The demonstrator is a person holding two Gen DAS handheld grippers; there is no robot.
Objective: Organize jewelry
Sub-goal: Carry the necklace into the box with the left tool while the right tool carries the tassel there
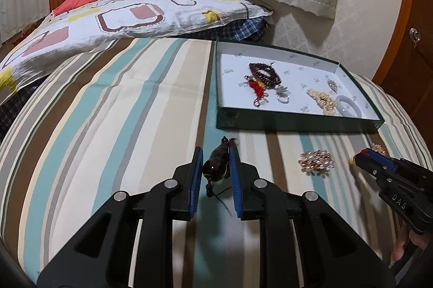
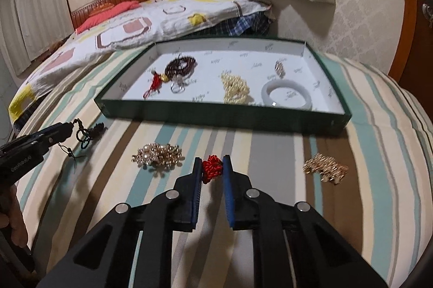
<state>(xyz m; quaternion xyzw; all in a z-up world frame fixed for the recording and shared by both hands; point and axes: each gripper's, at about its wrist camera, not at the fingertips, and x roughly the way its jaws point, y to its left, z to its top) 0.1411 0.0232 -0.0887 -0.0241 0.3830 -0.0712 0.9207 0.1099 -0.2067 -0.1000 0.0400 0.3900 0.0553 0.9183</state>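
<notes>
On the striped bed, in front of the green tray, the left gripper has its jaws closed on a dark beaded pendant. Right of it lies a gold-and-pearl cluster. Further right, the right gripper jaws pinch a red knotted ornament.

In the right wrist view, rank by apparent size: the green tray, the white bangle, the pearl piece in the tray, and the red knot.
1. Green tray, far the largest.
2. White bangle and pearl piece: too alike to rank.
3. Red knot, smallest, though it sits nearest the camera.
</notes>
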